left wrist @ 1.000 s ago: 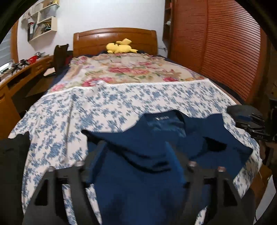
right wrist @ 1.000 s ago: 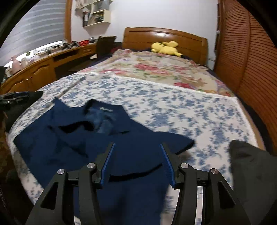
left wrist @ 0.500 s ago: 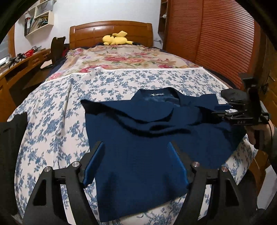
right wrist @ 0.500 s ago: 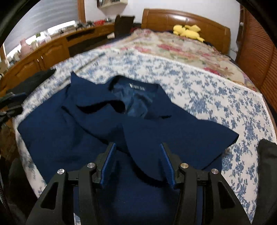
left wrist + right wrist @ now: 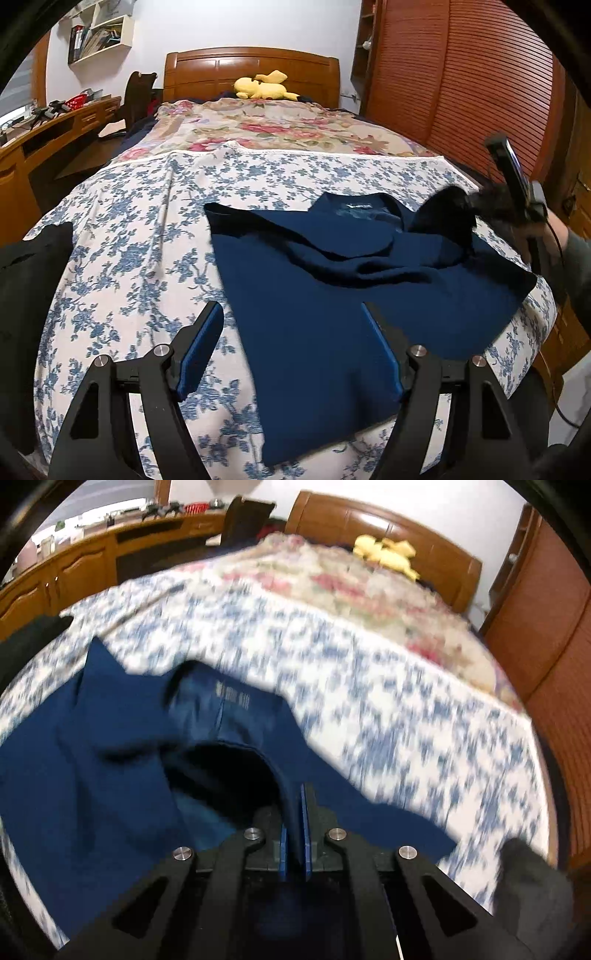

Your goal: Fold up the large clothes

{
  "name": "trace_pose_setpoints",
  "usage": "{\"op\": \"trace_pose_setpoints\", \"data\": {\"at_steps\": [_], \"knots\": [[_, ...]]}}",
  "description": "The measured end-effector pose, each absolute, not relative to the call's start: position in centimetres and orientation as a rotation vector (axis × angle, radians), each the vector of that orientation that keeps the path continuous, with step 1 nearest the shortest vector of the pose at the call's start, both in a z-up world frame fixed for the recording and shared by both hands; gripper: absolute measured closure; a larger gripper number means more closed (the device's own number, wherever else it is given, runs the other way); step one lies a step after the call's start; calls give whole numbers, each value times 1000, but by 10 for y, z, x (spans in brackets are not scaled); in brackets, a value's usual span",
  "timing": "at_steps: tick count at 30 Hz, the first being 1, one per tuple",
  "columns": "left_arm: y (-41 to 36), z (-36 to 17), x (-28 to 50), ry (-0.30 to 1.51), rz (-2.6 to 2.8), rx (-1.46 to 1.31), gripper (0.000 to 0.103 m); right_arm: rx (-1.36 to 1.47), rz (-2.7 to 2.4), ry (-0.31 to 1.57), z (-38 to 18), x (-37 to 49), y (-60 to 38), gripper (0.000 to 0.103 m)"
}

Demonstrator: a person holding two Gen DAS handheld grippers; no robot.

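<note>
Left wrist view: a navy blue garment lies spread on the blue-flowered sheet at the foot of the bed, its collar and label toward the headboard. The left gripper hovers above the garment's near left edge with its blue-padded fingers wide apart and nothing between them; one finger stands over the sheet, the other over the cloth. At the right edge of this view the right gripper is blurred, raised at the garment's right shoulder area, where dark fabric is lifted off the bed.

Right wrist view: the right gripper's fingers are pressed together on a raised fold of the navy blue garment near the collar opening; the cloth hangs from them, arching over a dark hollow. The background is motion-blurred.

Surroundings: a yellow plush toy rests by the headboard, beyond a rose-patterned cover. A black garment lies at the bed's left edge.
</note>
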State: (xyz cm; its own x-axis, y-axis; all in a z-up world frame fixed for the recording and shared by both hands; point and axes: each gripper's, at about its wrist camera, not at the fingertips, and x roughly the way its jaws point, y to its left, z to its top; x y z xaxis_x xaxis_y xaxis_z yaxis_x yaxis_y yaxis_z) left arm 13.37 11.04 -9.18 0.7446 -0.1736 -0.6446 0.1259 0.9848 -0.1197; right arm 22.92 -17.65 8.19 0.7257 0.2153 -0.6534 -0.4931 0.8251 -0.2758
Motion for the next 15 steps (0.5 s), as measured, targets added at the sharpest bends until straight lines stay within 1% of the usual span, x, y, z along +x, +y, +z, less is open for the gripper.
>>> {"op": "trace_pose_setpoints", "data": {"at_steps": [4, 7, 9, 10, 11, 12, 15], "knots": [[121, -91, 130, 712, -143, -76, 28, -429, 407, 568, 104, 242, -152, 97], [129, -90, 127, 711, -127, -75, 28, -364, 394, 569, 109, 249, -143, 85], [134, -91, 125, 711, -118, -76, 28, -316, 426, 551, 110, 245, -139, 71], [136, -91, 124, 712, -114, -77, 27, -303, 439, 543, 110, 241, -137, 66], [137, -91, 123, 712, -111, -77, 27, -298, 450, 541, 109, 237, -133, 58], [139, -91, 122, 712, -109, -77, 28, -299, 461, 541, 107, 235, -131, 55], [143, -92, 120, 710, -104, -75, 28, -313, 523, 557, 96, 224, -123, 55]]}}
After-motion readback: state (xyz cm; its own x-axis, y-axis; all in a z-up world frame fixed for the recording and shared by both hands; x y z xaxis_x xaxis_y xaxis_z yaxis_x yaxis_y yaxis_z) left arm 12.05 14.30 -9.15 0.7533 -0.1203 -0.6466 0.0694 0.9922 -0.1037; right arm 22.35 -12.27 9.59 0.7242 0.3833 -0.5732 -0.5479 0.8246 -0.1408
